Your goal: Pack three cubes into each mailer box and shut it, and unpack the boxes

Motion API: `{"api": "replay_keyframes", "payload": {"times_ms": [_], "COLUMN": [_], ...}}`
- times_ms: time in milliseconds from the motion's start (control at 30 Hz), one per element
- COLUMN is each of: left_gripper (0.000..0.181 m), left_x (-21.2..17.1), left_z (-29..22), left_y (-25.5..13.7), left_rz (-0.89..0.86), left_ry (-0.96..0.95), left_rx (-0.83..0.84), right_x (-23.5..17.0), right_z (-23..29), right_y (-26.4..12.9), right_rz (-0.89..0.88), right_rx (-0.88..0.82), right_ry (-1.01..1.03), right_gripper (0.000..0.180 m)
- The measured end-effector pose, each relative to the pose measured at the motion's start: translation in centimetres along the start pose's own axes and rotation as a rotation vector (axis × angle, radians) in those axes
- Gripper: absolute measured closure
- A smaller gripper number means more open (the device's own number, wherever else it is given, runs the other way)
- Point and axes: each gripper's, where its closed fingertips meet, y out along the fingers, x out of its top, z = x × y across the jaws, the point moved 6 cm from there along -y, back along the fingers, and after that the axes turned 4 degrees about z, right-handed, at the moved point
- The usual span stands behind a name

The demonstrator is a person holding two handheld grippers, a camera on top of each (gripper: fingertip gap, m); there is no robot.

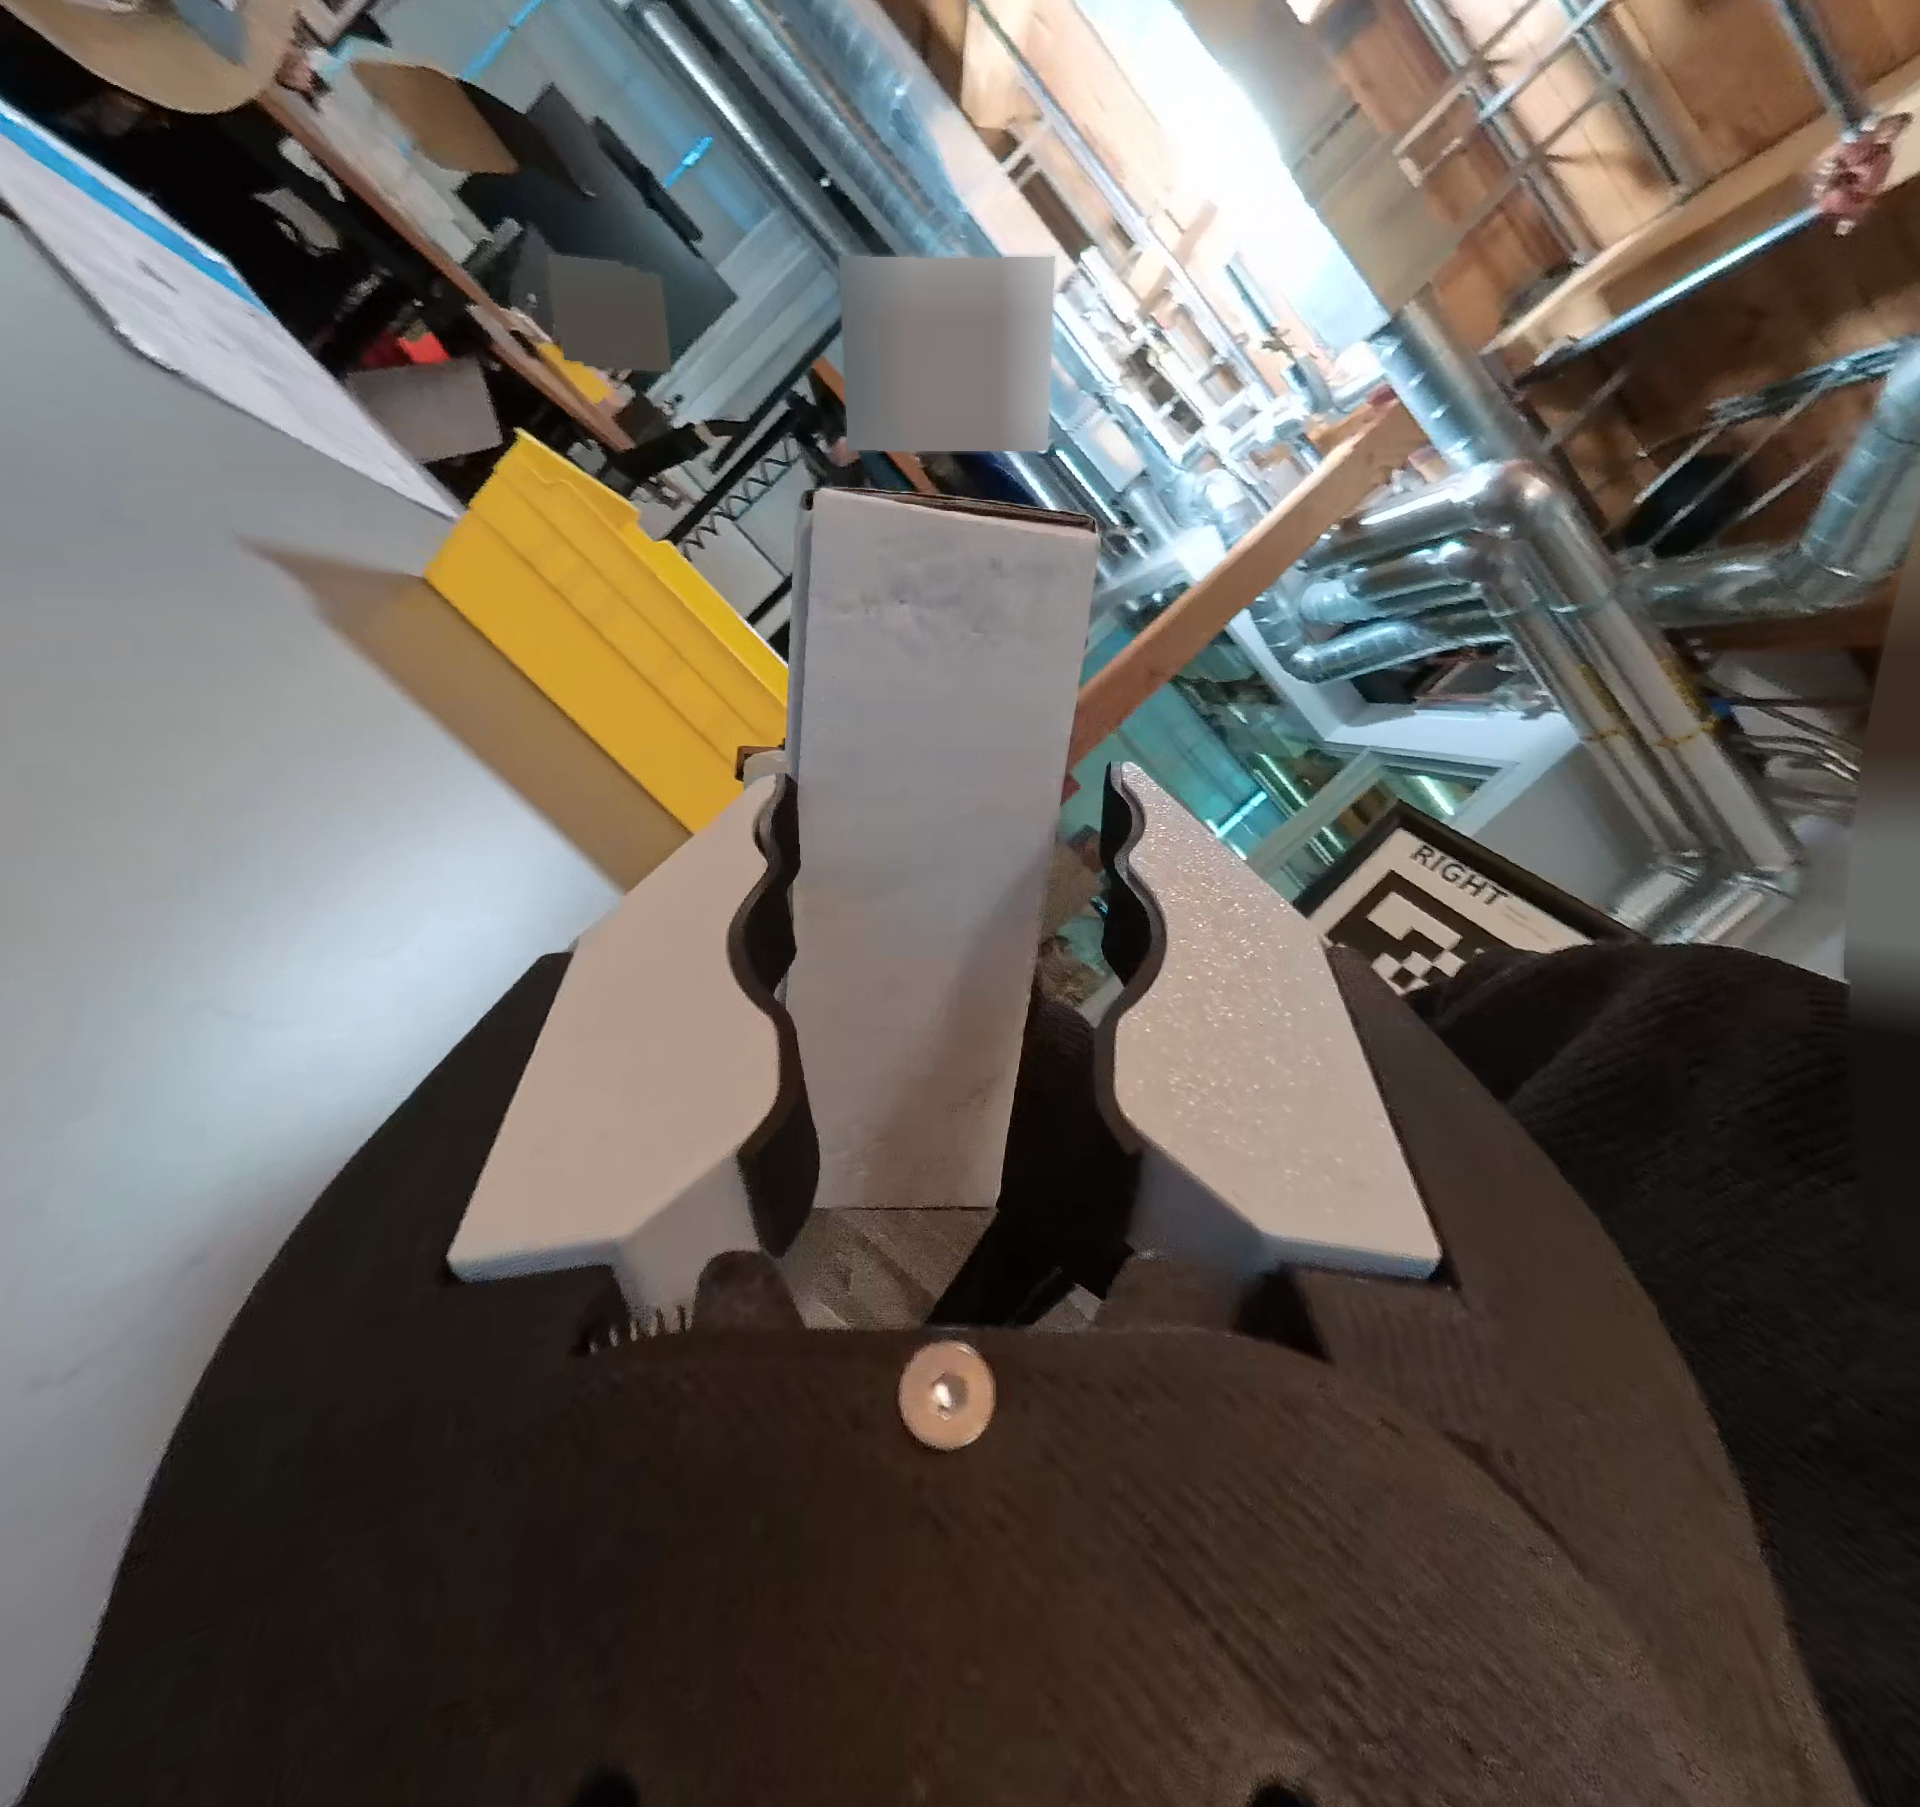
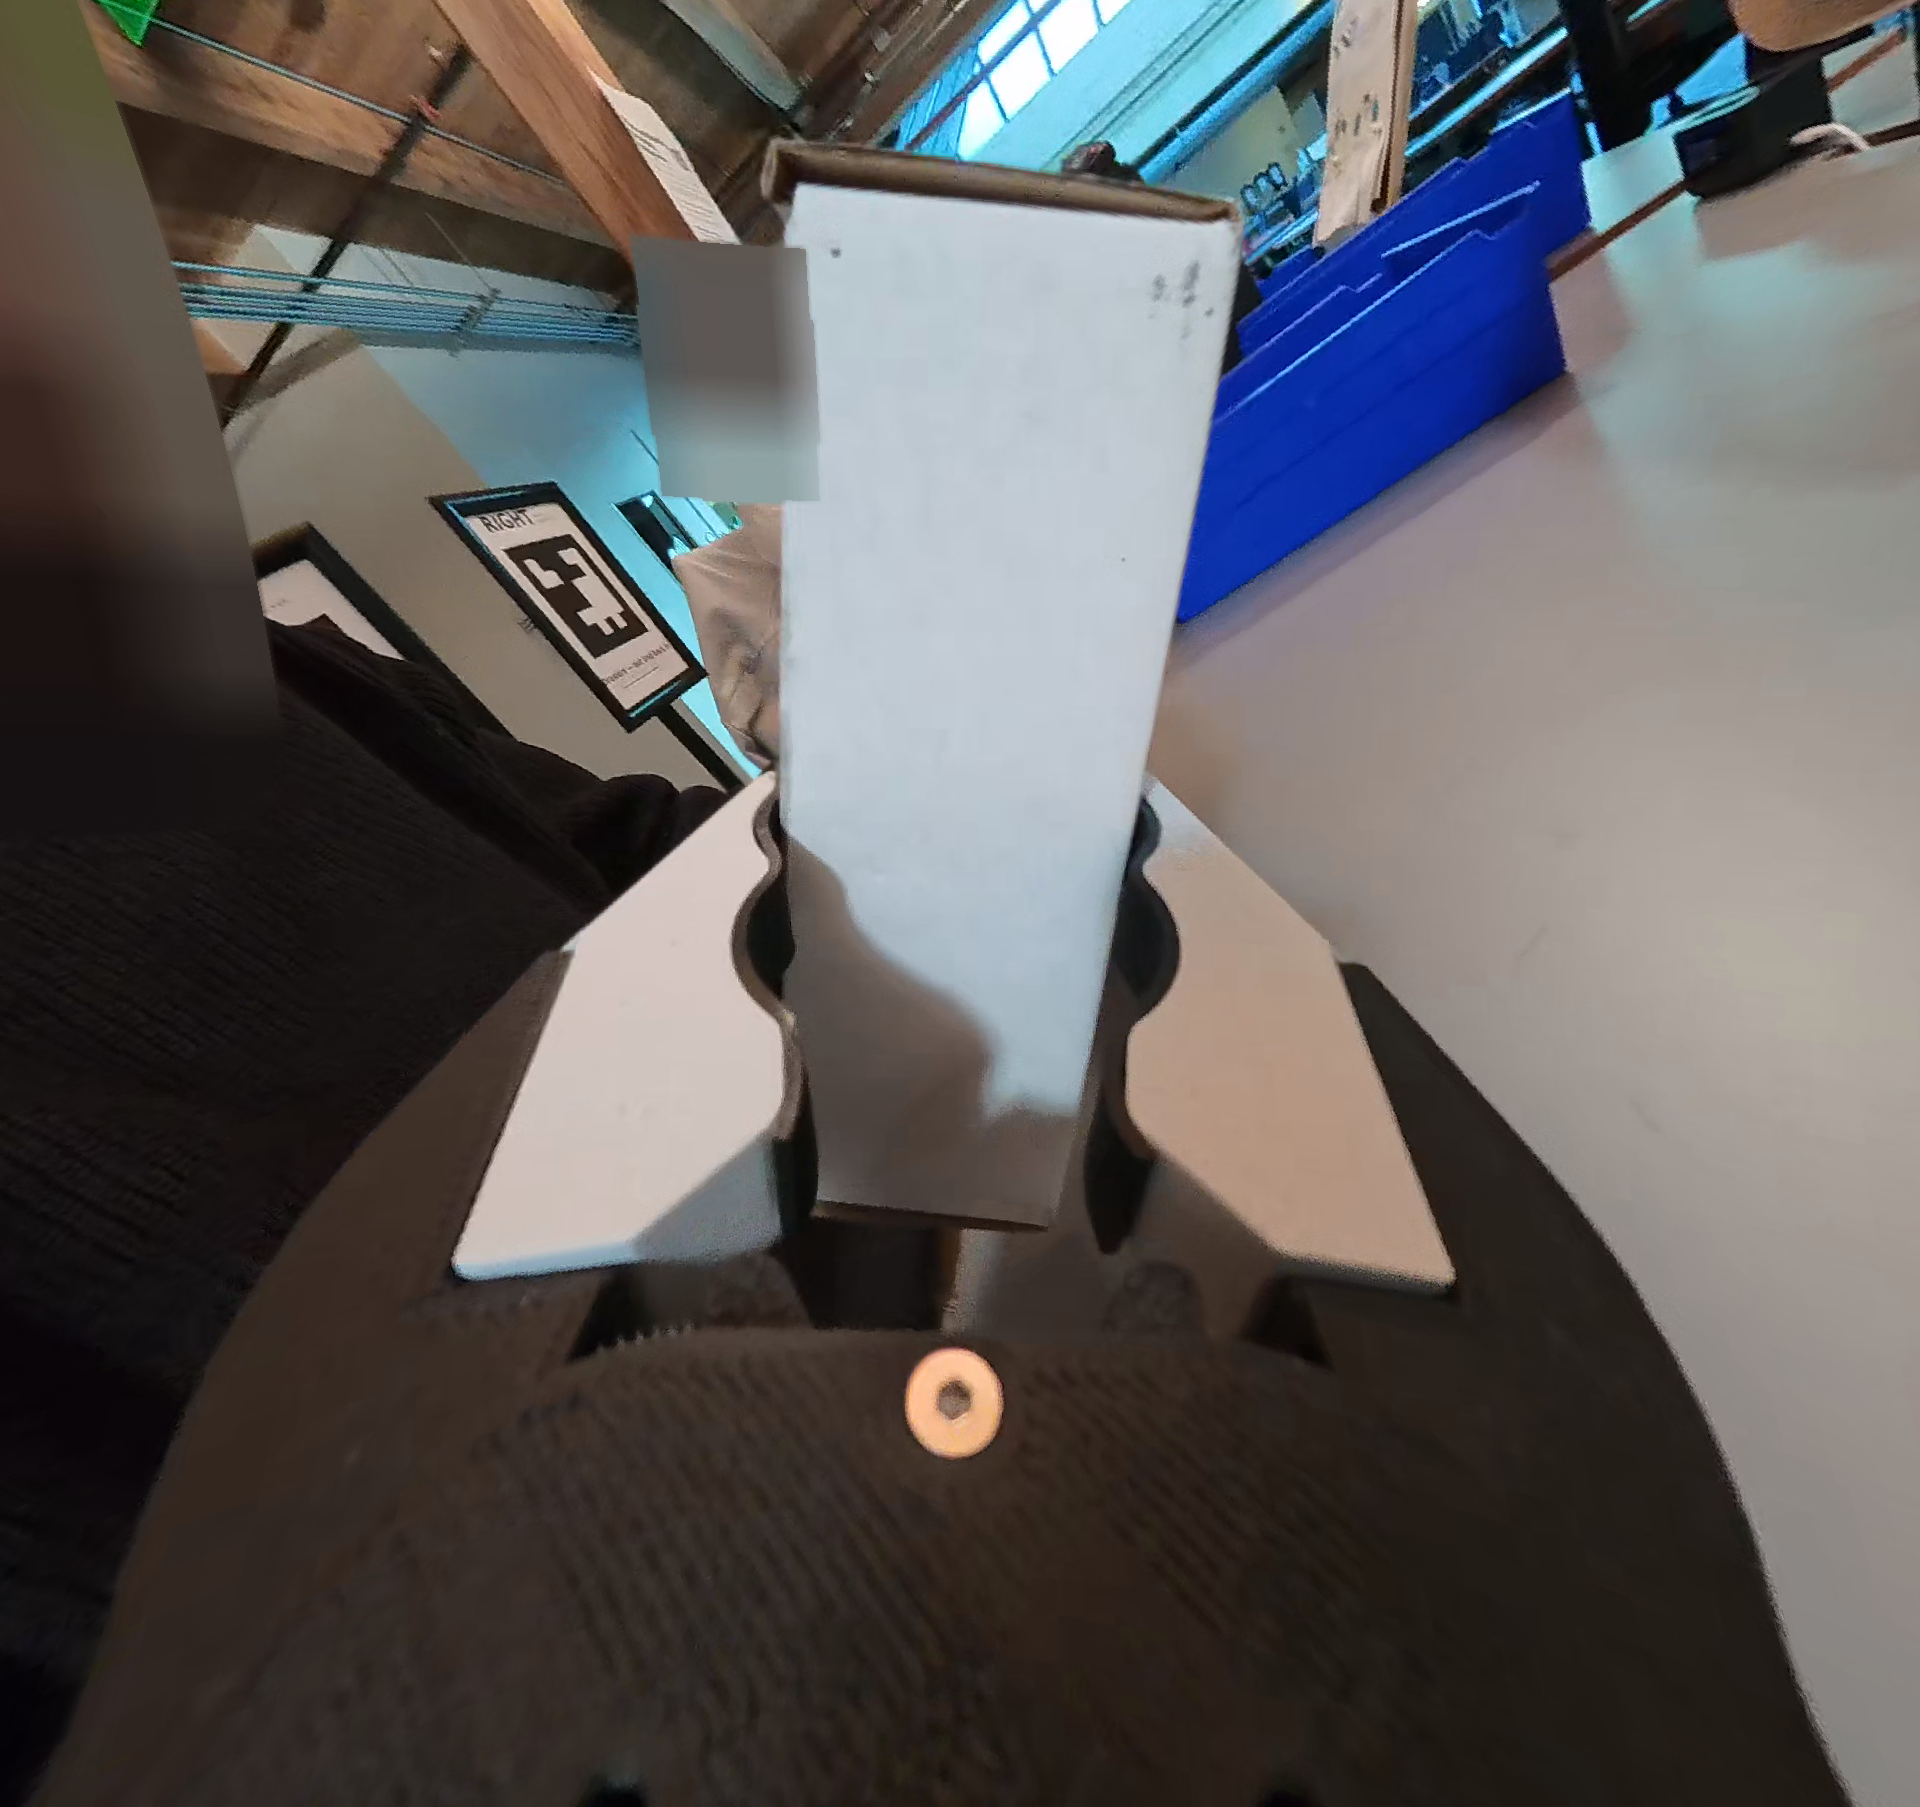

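A white box (image 1: 935,822) is being held edge-on between both grippers, left (image 1: 940,801) and right (image 2: 961,822), each clamped on it; level, even pressure is being advised.

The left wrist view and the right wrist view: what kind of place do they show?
Probably a workshop or warehouse: bare metal ducts under a timber ceiling, stacked blue bins and yellow bins on pale tables.

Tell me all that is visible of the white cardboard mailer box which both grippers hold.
The white cardboard mailer box is flat, matte and slightly scuffed, with dark specks near its far corner. It looks shut, seen edge-on, lifted clear of the pale table. The right gripper clamps one side; the left gripper has it between its fingers at the other.
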Motion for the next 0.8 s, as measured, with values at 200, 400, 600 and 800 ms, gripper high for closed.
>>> {"api": "replay_keyframes", "payload": {"times_ms": [200,400,600,800], "left_gripper": [0.113,0.114,0.129,0.136], "left_x": [-0.17,0.07,-0.02,0.23], "left_z": [0.87,0.90,0.61,0.64], "left_y": [0.08,-0.25,-0.45,-0.70], "left_rz": [-0.013,-0.019,-0.008,-0.031], "left_ry": [0.000,-0.024,-0.081,-0.091], "left_rx": [0.075,0.048,-0.063,-0.076], "right_x": [-0.26,-0.36,0.32,0.11], "right_z": [-0.90,-0.88,-0.43,-0.34], "right_y": [0.02,0.36,-0.20,-0.02], "right_rz": [0.017,0.033,-0.032,-0.004], "right_rx": [-0.056,-0.065,0.002,-0.010], "right_ry": [0.027,0.018,0.048,0.035], "right_gripper": [0.117,0.117,0.117,0.117]}}
